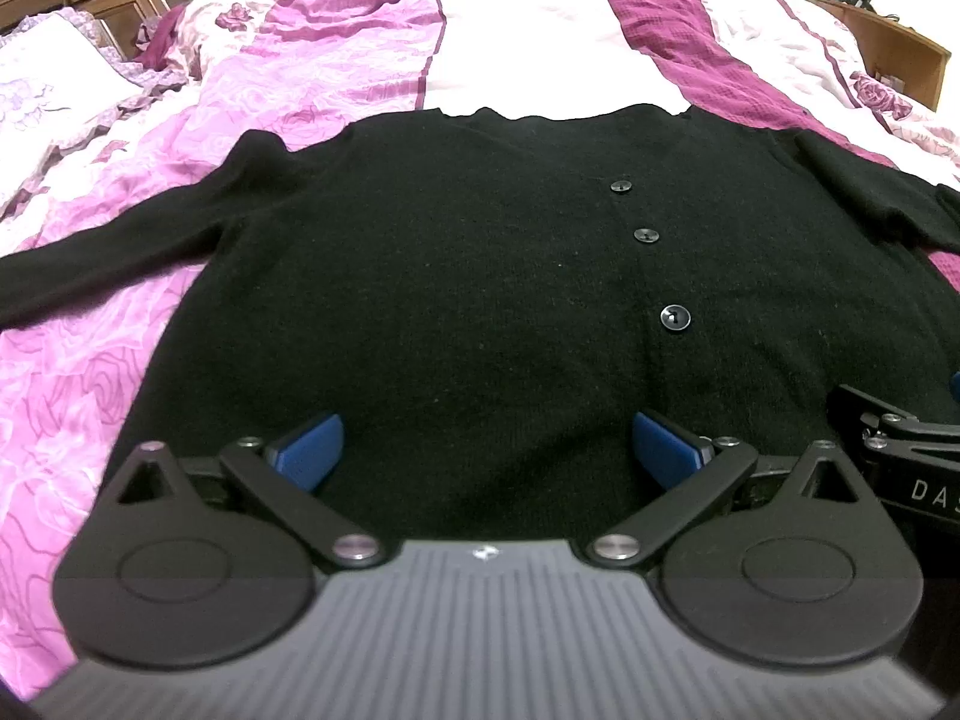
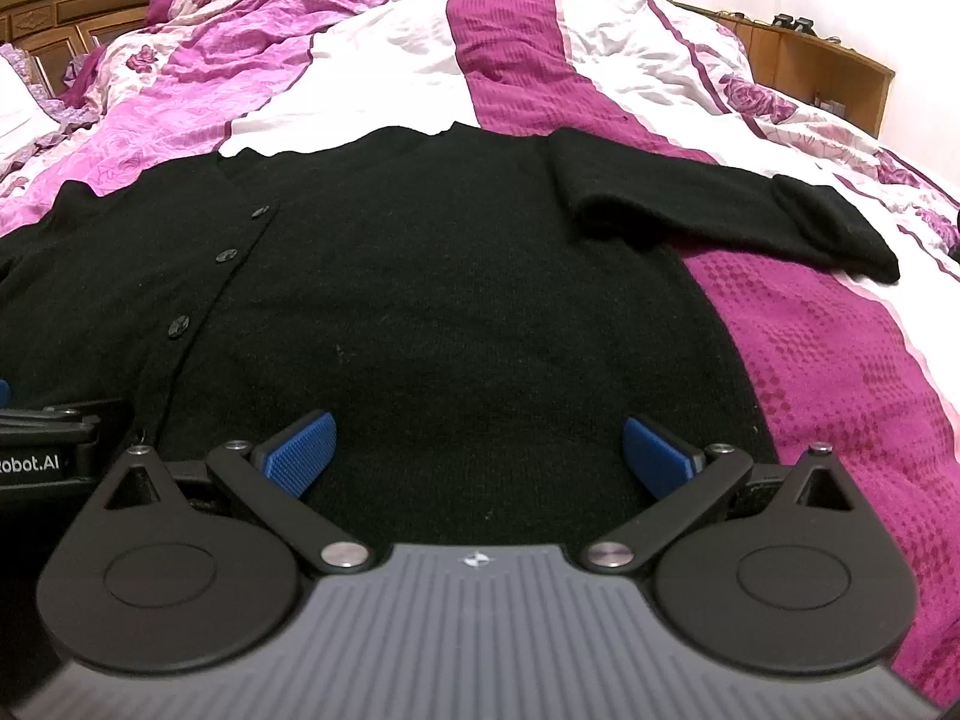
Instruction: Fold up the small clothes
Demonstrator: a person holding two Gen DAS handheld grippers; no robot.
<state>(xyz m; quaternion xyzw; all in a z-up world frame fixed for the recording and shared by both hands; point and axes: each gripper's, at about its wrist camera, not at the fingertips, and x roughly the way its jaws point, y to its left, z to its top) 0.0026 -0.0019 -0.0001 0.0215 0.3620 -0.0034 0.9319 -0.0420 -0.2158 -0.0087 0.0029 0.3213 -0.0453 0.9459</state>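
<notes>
Cardigan [image 1: 450, 276] lies flat on the quilt [image 2: 840, 390]; left tongs [image 1: 487, 450] and right tongs [image 2: 479, 450] gape empty.

White letters "DA", then a third letter cut by the frame edge, perhaps "S", printed on the black body of the right gripper [image 1: 918, 468], seen at the right edge of the left wrist view. White letters "obot.AI", with the first letter half cut off, printed on the black body of the left gripper [image 2: 42, 450], seen at the left edge of the right wrist view. Nothing else readable.
</notes>
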